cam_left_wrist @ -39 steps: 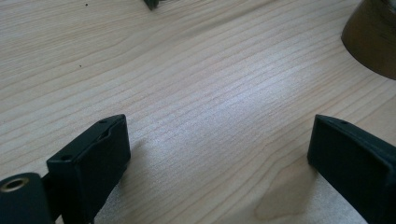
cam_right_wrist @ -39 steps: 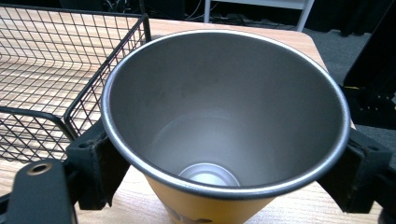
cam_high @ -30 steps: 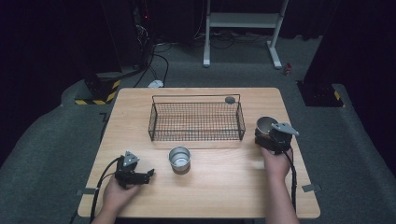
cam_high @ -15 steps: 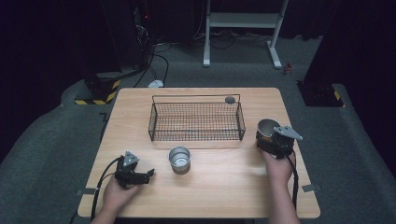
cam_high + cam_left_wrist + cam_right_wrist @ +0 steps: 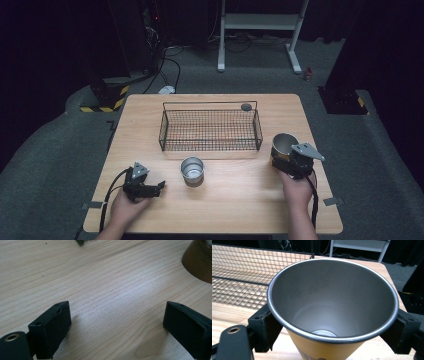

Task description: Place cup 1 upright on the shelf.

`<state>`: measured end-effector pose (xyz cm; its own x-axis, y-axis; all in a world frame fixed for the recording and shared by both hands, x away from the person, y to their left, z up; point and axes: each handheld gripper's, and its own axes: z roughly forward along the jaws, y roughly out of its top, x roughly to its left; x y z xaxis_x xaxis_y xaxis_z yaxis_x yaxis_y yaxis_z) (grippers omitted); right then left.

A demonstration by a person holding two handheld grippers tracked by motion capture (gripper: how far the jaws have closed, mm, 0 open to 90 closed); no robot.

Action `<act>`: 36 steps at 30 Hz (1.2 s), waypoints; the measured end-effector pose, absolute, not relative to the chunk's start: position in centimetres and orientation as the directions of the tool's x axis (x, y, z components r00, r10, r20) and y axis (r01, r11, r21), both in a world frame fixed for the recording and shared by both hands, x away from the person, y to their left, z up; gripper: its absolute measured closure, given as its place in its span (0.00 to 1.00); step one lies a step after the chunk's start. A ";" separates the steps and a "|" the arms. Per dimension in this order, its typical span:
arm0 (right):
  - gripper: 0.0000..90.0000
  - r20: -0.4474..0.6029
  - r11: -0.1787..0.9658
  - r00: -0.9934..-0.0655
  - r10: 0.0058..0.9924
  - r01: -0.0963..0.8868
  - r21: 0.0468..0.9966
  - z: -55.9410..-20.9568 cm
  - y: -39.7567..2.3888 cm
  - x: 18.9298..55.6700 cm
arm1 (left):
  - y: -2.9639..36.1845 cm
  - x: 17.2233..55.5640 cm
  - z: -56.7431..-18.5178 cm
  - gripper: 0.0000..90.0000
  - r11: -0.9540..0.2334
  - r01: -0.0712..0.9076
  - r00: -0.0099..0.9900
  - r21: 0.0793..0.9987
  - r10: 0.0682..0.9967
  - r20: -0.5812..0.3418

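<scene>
A: Starting at the left — my left claw [image 5: 161, 186] rests low on the bench [image 5: 235, 210] near the front left corner, jaws apart with bare wood between them. They've just been closing a bit, nothing in them.

B: So released, idle. What's in the middle?

A: Small steel cup [image 5: 192, 170] standing upright on the bench, just in front of the wire basket [image 5: 210, 131]. Basket looks empty; a small dark round thing [image 5: 246, 106] sits by its far right corner.

B: And the right side?

A: My right claw [image 5: 281, 161] is clenched on the yellow cup [image 5: 332, 315], metal-lined, pads pressing its wall just under the rim on both sides. Cup is upright, just right of the basket's right end, near the bench's right edge. Can't tell if its base is off the wood.

B: Plan?

A: I reckon it goes into the basket. I'd keep the squeeze steady since the wall tapers and could slip down, lift enough for the base to clear the basket's top wire, carry it left level, then lower onto the mesh before letting go.
</scene>
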<state>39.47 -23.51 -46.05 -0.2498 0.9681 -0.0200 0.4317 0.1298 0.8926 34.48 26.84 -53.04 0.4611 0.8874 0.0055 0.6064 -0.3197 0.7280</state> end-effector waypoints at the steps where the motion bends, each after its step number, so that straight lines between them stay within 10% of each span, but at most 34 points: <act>1: 0.16 -0.025 0.134 -0.250 0.968 0.429 0.893 -46.0 -23.3 39.2 | 26.8 34.5 -53.0 0.09 -0.319 0.607 0.461 0.728 0.888 0.005; 36: 0.16 -0.021 0.171 -0.396 0.918 0.349 0.921 -42.8 -14.6 38.5 | 26.8 34.5 -53.0 0.09 -0.317 0.608 0.458 0.728 0.889 0.004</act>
